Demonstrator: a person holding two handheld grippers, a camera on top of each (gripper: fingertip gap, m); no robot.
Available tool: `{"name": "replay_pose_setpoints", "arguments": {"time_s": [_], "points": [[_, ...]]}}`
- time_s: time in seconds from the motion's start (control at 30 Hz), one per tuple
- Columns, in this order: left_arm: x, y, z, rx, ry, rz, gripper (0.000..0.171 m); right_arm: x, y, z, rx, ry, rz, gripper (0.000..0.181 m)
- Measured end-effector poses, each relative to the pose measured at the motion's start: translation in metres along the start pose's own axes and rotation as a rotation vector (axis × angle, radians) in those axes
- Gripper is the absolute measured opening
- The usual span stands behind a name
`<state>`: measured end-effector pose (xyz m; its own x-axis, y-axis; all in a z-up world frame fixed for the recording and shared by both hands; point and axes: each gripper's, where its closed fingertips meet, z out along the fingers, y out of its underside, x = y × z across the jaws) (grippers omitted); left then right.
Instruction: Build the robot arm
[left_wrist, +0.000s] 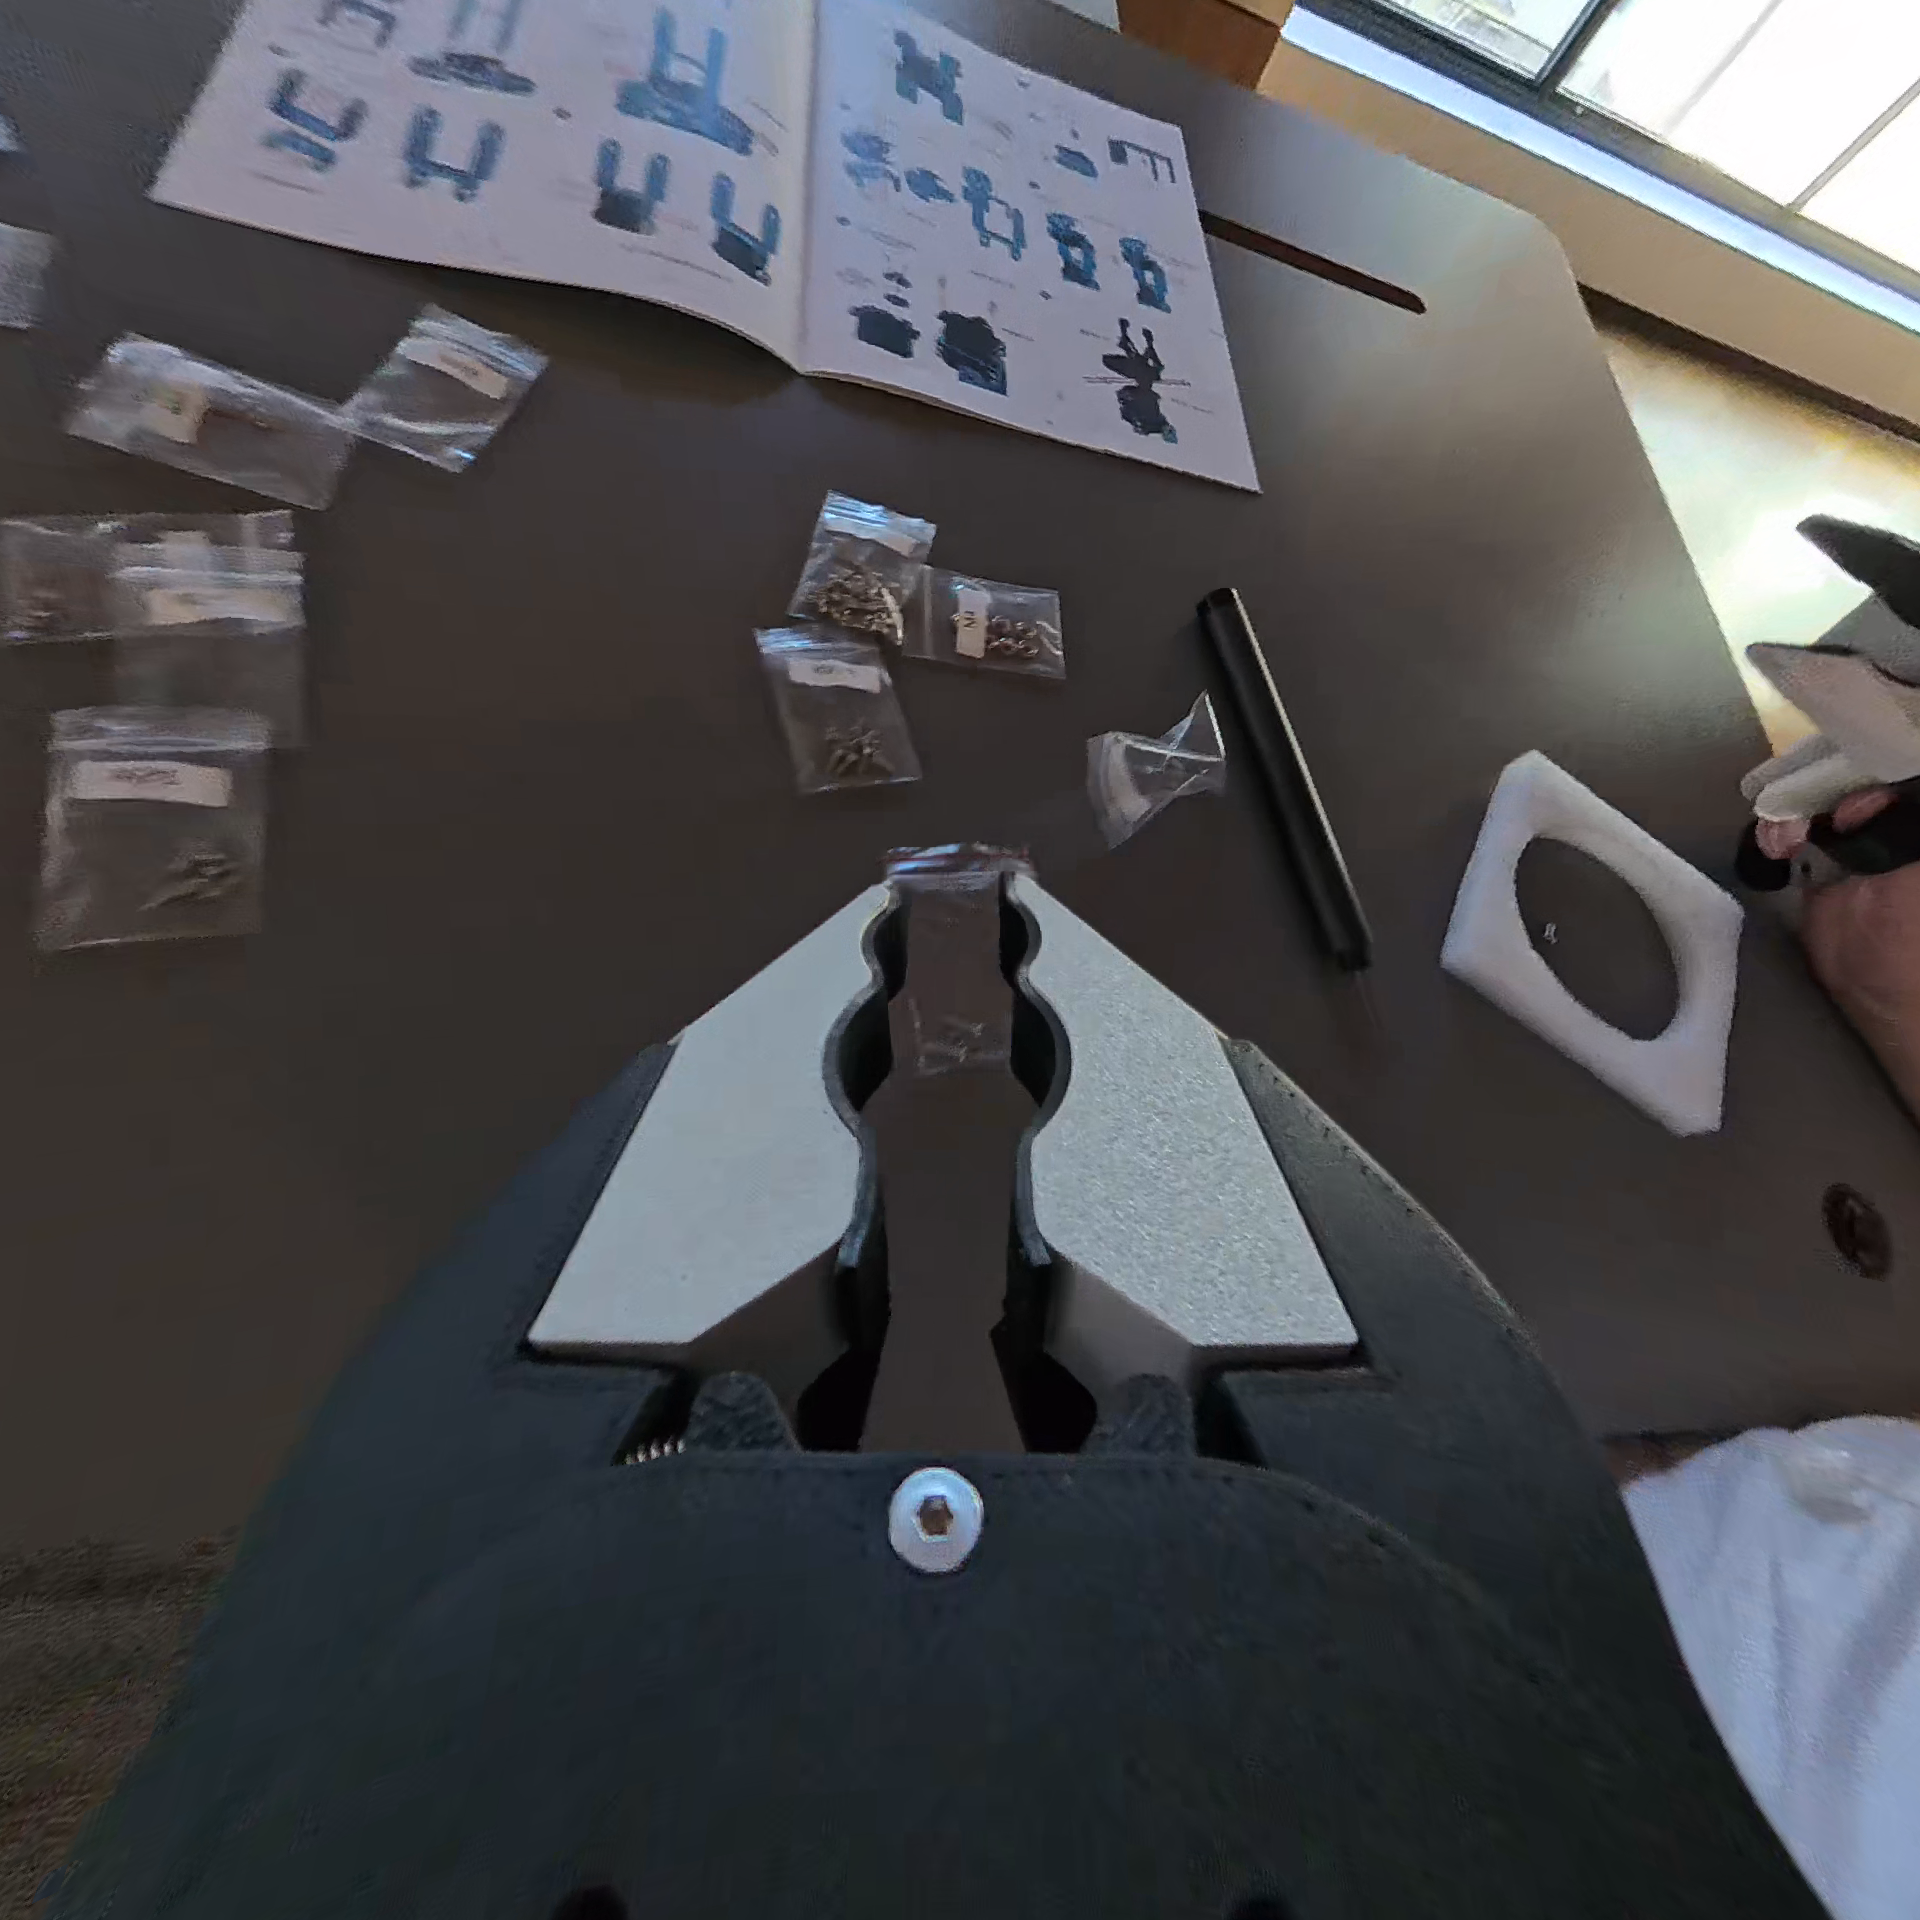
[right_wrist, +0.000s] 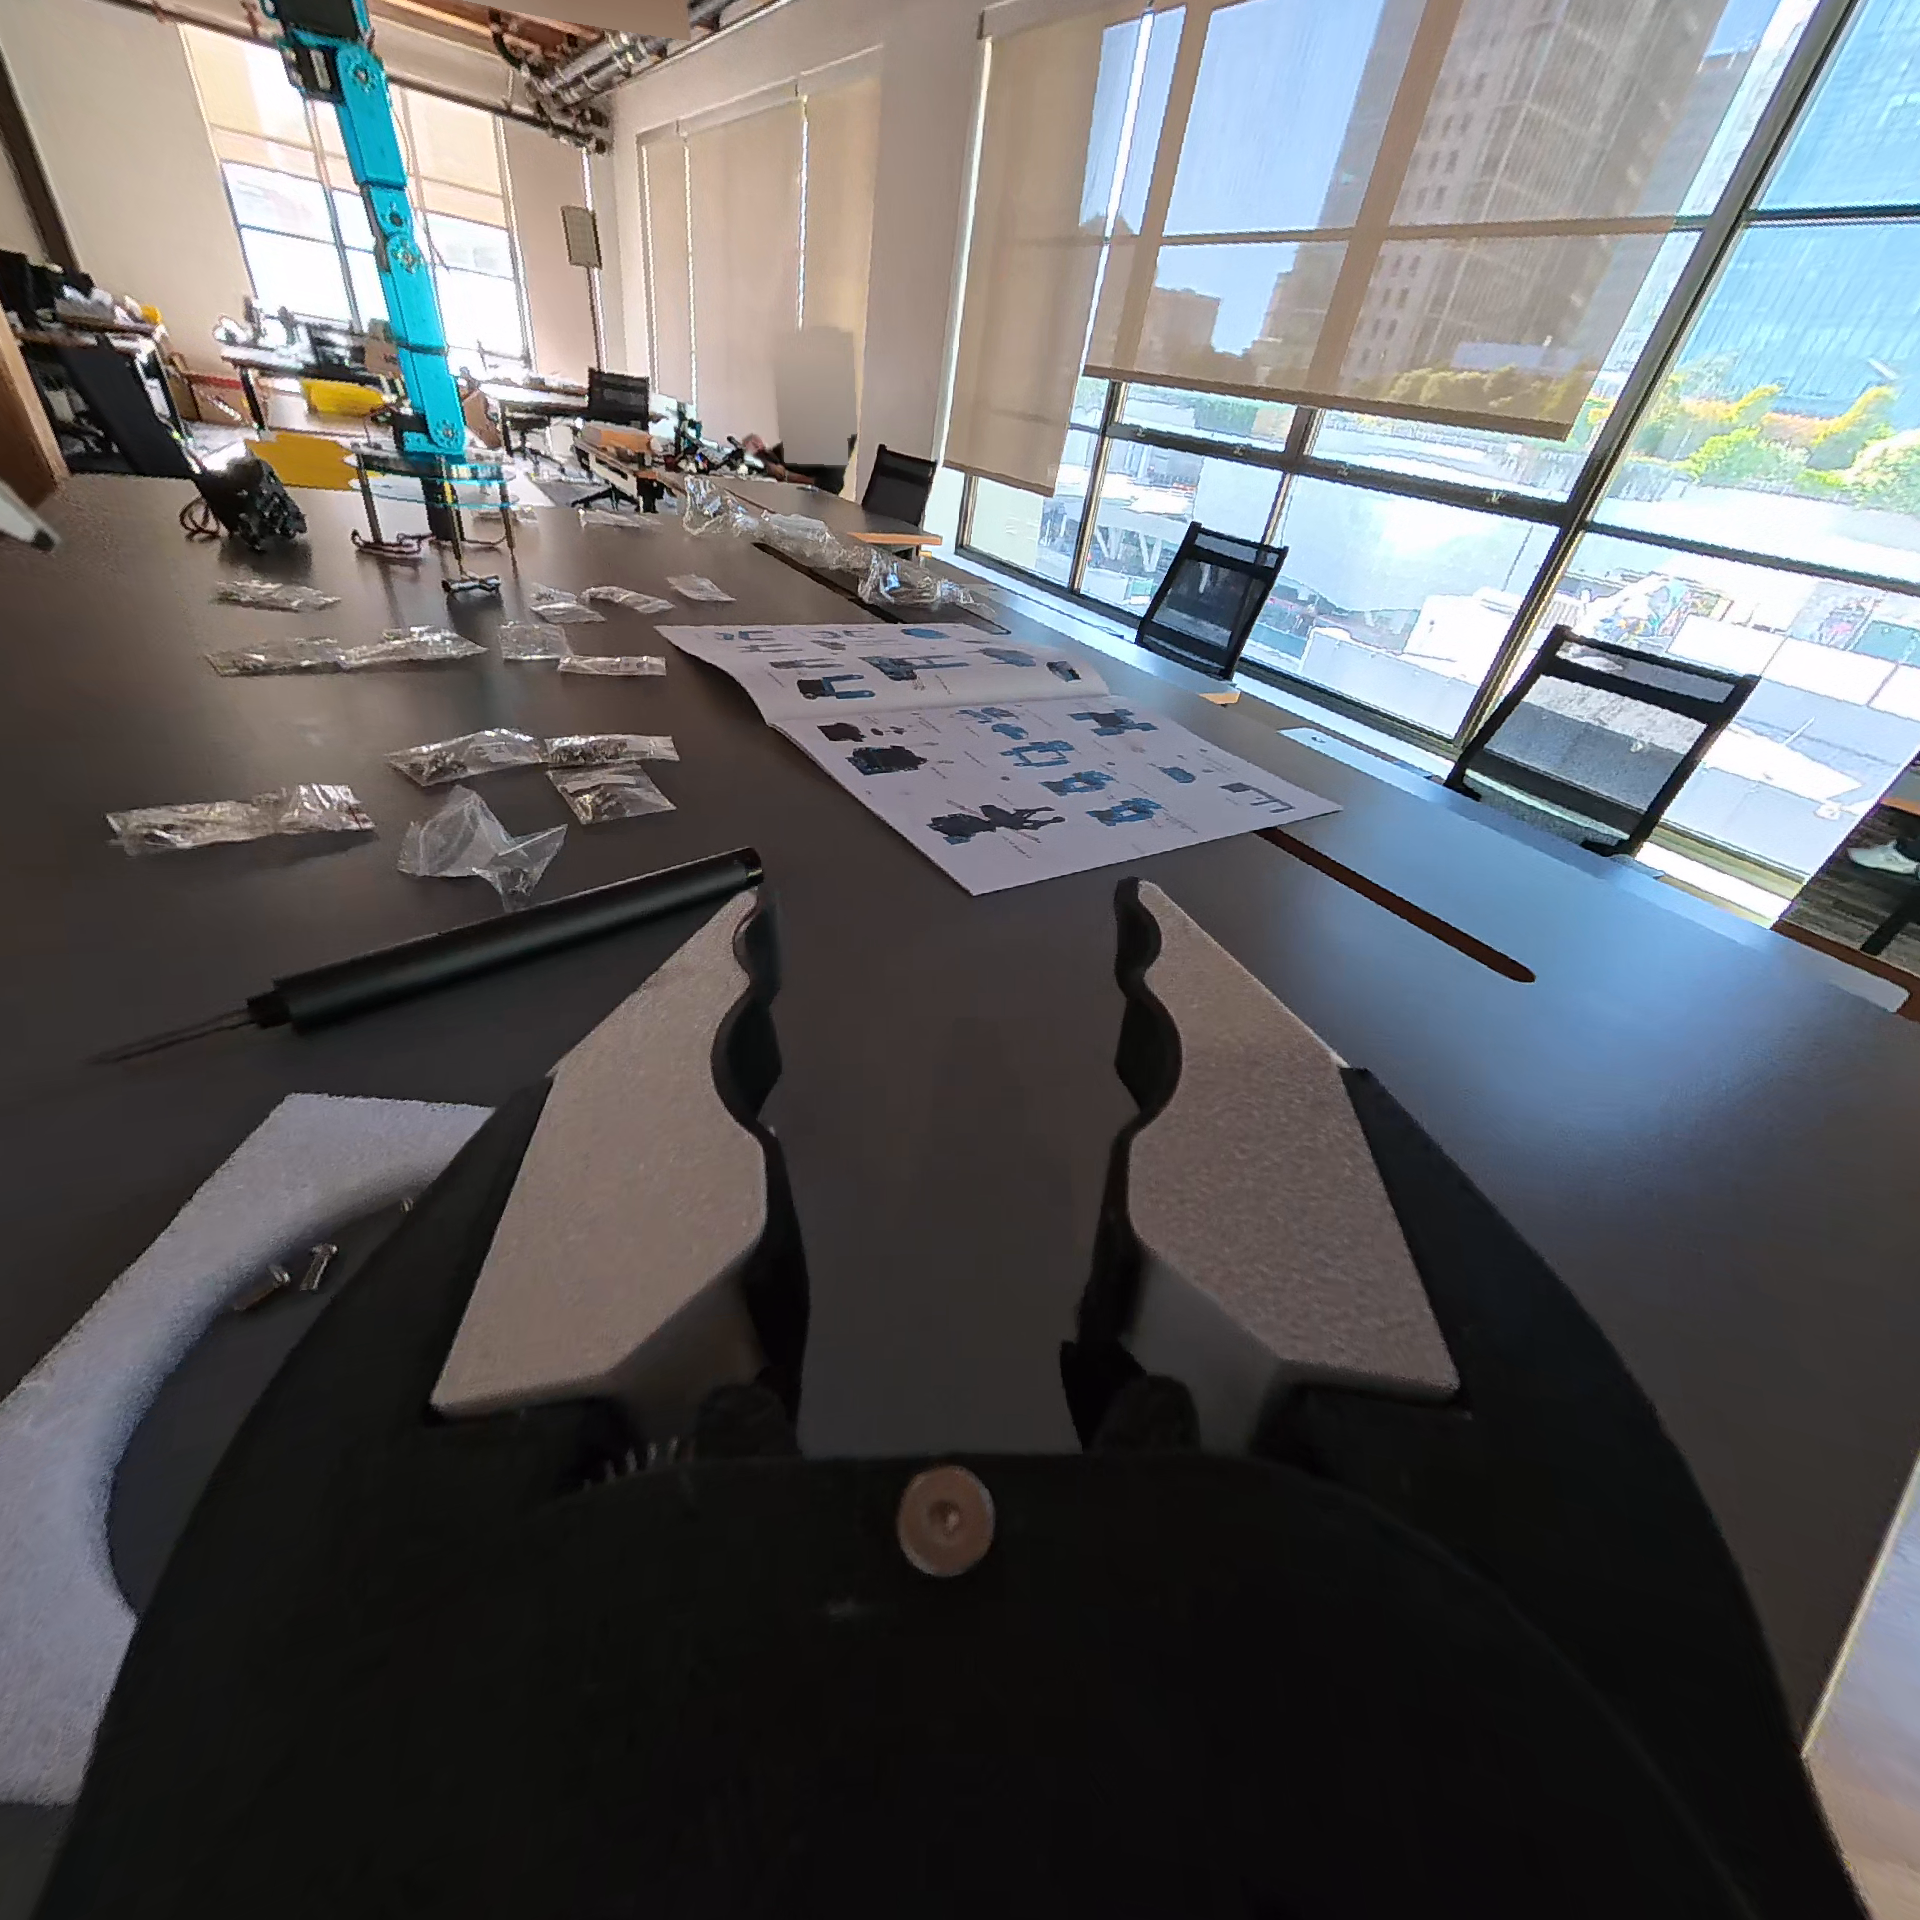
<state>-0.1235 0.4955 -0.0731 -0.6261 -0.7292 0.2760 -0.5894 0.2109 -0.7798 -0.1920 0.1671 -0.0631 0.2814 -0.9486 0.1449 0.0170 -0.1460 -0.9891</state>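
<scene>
My left gripper (left_wrist: 954, 883) is shut on a small clear plastic bag (left_wrist: 951, 977) with a few tiny screws inside, held above the dark table (left_wrist: 582, 935). Three small bags of screws (left_wrist: 862, 623) lie just beyond it. A black screwdriver (left_wrist: 1283, 774) lies to its right, beside an empty crumpled bag (left_wrist: 1153, 774). My right gripper (right_wrist: 945, 904) is open and empty, low over the table (right_wrist: 1558, 1143). A white foam frame (right_wrist: 187, 1299) with loose screws (right_wrist: 301, 1273) in its hole lies at its left. The screwdriver (right_wrist: 499, 951) lies ahead left.
An open instruction booklet (left_wrist: 727, 177) (right_wrist: 997, 748) lies farther out. Several more parts bags (left_wrist: 166, 644) (right_wrist: 436, 769) are spread at the left. The foam frame (left_wrist: 1600, 935) and the right gripper (left_wrist: 1839, 727) show at the right. A blue arm assembly (right_wrist: 395, 260) stands far back. Chairs (right_wrist: 1600, 727) line the window side. Across from one pair of fingers to the other is roughly 35 centimetres. It is some 15 centimetres from my right tips to the screwdriver (right_wrist: 499, 951). Seen from the left wrist view (left_wrist: 1283, 814) as well.
</scene>
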Motion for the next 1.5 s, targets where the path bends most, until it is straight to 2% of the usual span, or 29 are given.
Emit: {"name": "replay_pose_setpoints", "arguments": {"time_s": [0.13,0.2,0.27,0.33,0.4,0.47,0.57,0.67,0.73,0.83,0.9,0.93,1.03,1.23,1.4,1.43,1.5], "points": [[-0.019,-0.008,-0.015,0.008,0.063,0.087,0.022,-0.003,-0.007,-0.008,-0.035,-0.006,0.062,0.073],[-0.026,-0.017,-0.011,0.004,0.128,0.156,0.023,-0.024,-0.021,-0.01,-0.066,-0.036,0.07,0.072],[-0.032,-0.021,0.002,-0.039,0.191,0.234,0.024,-0.057,-0.026,0.0,-0.165,-0.085,0.038,0.058],[-0.038,-0.027,0.018,-0.057,0.263,0.311,0.026,-0.094,-0.022,0.02,-0.28,-0.123,-0.025,0.056],[-0.045,-0.036,0.028,-0.056,0.352,0.397,0.024,-0.134,-0.021,0.047,-0.349,-0.164,-0.1,0.047],[-0.058,-0.045,0.032,-0.06,0.428,0.481,0.024,-0.165,-0.022,0.082,-0.383,-0.152,-0.177,0.04],[-0.08,-0.049,0.027,-0.112,0.541,0.569,0.023,-0.197,-0.014,0.139,-0.478,-0.204,-0.271,0.042],[-0.099,-0.052,0.019,-0.131,0.6,0.62,0.022,-0.19,0.011,0.194,-0.61,-0.263,-0.33,0.048],[-0.104,-0.052,0.007,-0.127,0.648,0.618,0.023,-0.176,0.034,0.216,-0.721,-0.312,-0.264,0.049],[-0.114,-0.045,-0.012,-0.113,0.712,0.594,0.023,-0.167,0.059,0.223,-0.843,-0.417,-0.135,0.054],[-0.127,-0.038,-0.019,-0.103,0.715,0.583,0.022,-0.165,0.07,0.223,-0.883,-0.46,-0.122,0.055],[-0.133,-0.035,-0.02,-0.1,0.709,0.573,0.022,-0.163,0.072,0.225,-0.875,-0.471,-0.126,0.056],[-0.146,-0.028,-0.024,-0.118,0.717,0.517,0.022,-0.163,0.072,0.225,-0.885,-0.499,-0.066,0.038],[-0.146,-0.026,-0.031,-0.139,0.733,0.516,0.021,-0.158,0.073,0.216,-0.848,-0.471,-0.054,0.026],[-0.112,-0.021,-0.01,-0.17,0.778,0.483,0.021,-0.157,0.064,0.206,-0.798,-0.46,-0.14,0.026],[-0.101,-0.021,-0.003,-0.176,0.788,0.472,0.021,-0.158,0.059,0.204,-0.777,-0.466,-0.162,0.01],[-0.078,-0.022,0.014,-0.175,0.812,0.45,0.021,-0.162,0.046,0.202,-0.709,-0.479,-0.187,0.004]]}}
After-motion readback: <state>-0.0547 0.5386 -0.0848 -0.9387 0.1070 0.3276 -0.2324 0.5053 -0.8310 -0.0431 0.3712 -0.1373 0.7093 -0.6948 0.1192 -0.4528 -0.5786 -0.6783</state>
